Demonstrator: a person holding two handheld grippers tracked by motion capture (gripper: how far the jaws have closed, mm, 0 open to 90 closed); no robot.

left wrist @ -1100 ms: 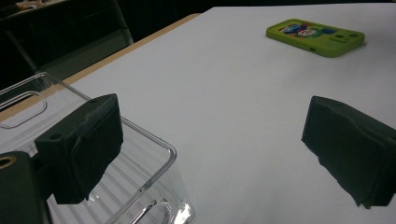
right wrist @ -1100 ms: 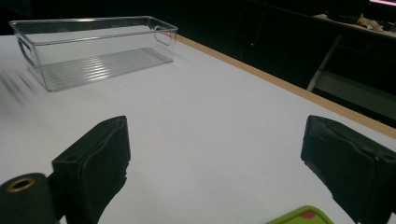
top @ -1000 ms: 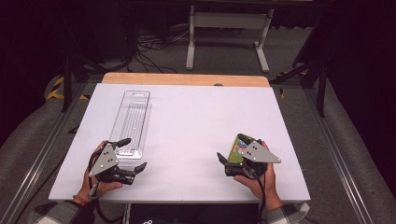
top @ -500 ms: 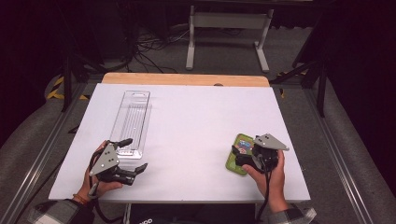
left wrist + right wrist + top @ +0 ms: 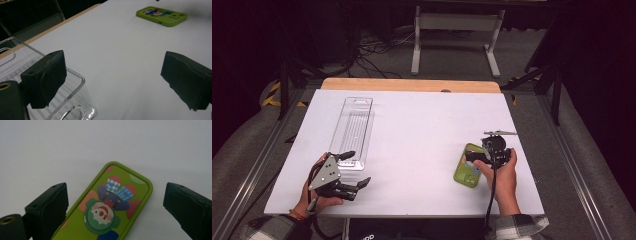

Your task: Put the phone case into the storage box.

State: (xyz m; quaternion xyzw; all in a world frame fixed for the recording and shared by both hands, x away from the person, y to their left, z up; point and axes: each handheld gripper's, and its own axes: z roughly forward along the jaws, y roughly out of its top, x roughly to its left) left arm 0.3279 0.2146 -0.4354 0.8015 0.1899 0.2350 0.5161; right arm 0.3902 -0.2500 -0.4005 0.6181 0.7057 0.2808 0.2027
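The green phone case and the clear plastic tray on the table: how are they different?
The green phone case is opaque, bright green, with a clown picture; the clear plastic tray is see-through and ribbed. In the high view the tray looks much longer than the case. The case lies on the table's right between the open jaws of the right gripper; the tray lies on the left, its near end by the left gripper. Both lie flat on the white table.
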